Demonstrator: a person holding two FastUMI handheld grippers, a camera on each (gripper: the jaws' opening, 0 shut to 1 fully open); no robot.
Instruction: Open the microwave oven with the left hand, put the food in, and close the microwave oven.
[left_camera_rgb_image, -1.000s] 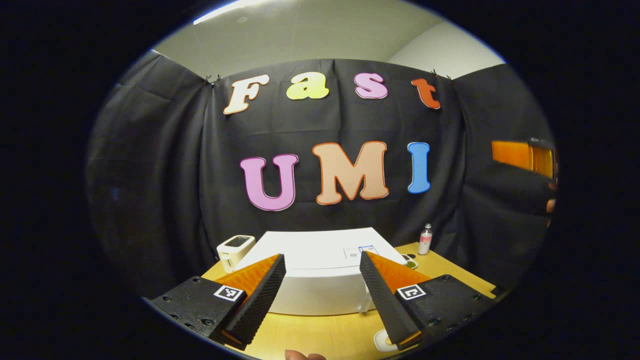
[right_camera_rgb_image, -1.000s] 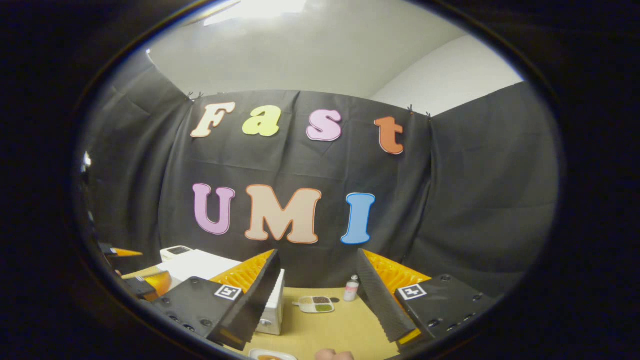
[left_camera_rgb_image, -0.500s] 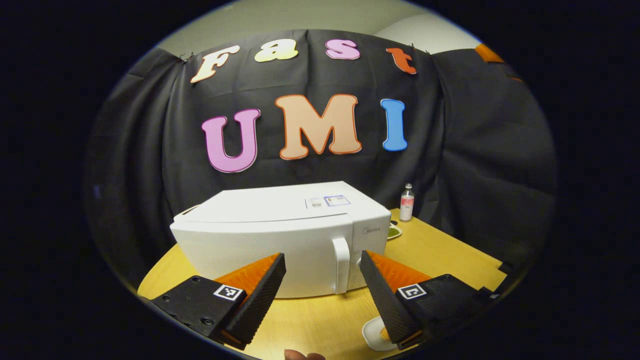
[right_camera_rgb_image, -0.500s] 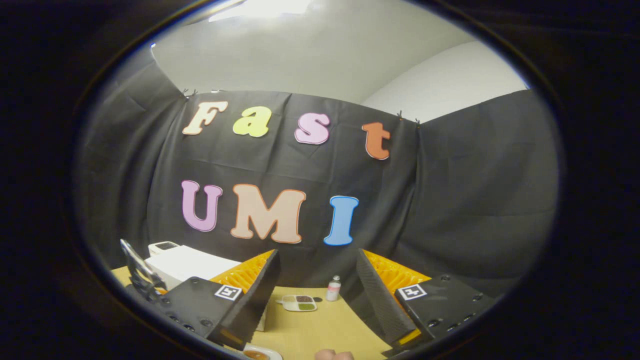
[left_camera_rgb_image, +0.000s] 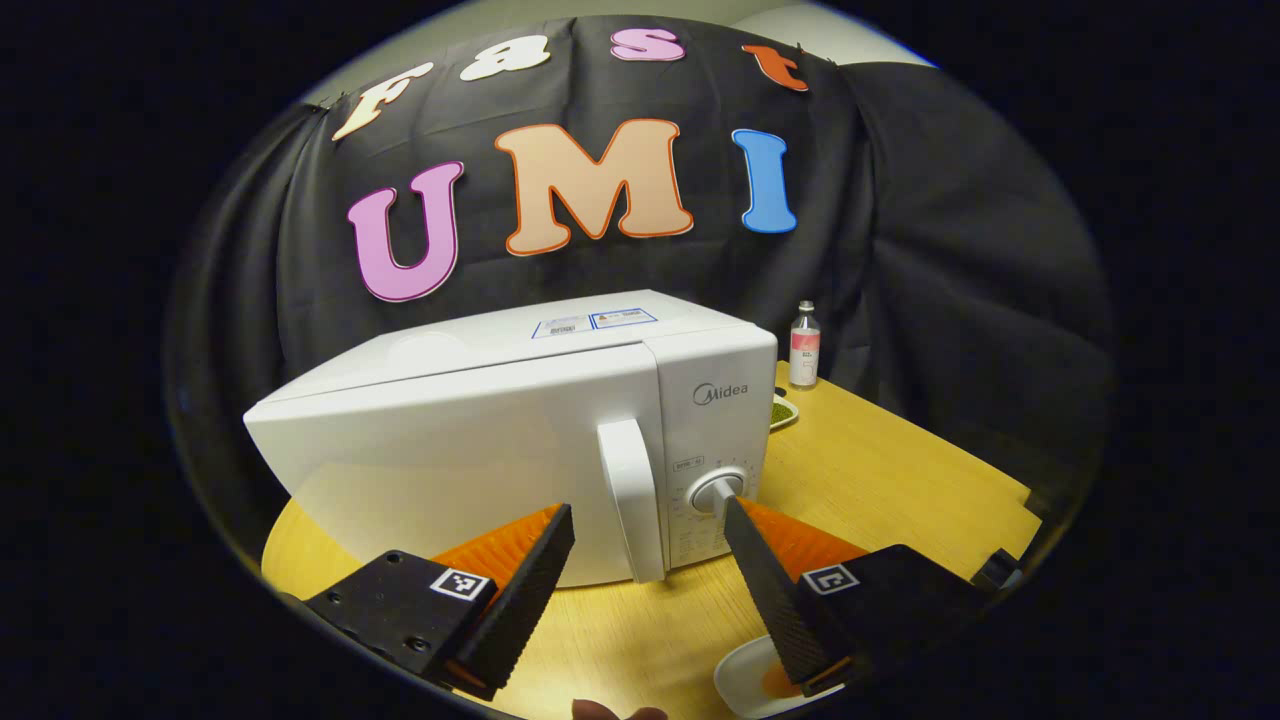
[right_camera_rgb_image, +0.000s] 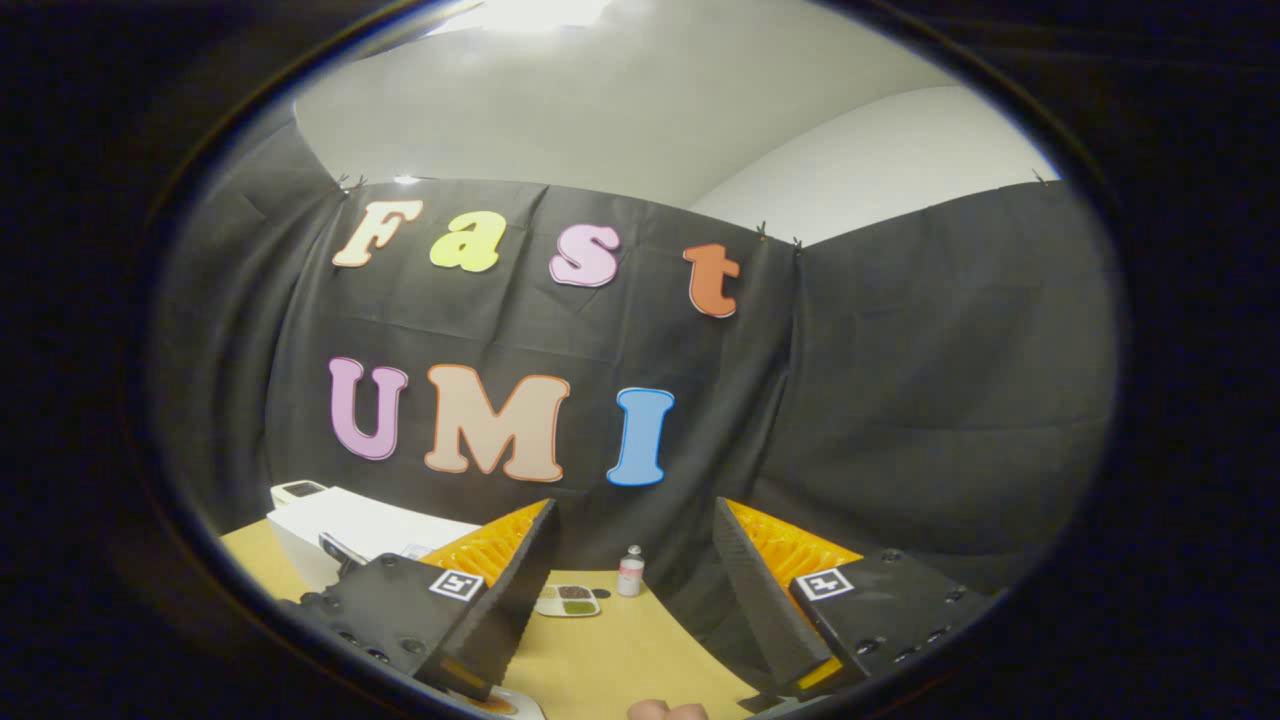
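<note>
Microwave sits on the tabletop, door shut, handle between the left claw fingers but not touched; claw wide, empty. Plate of food just under its right finger. Bottle behind the microwave. Right claw wide, empty, aimed high at the wall.

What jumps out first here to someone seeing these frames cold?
The white microwave oven dominates the left gripper view, door shut, standing on the wooden table; its upright door handle sits just ahead of the open left gripper. A white plate with something orange on it lies on the table at that view's lower right. The right gripper hangs open, facing the booth wall, with a small bottle far off on the table.
</note>
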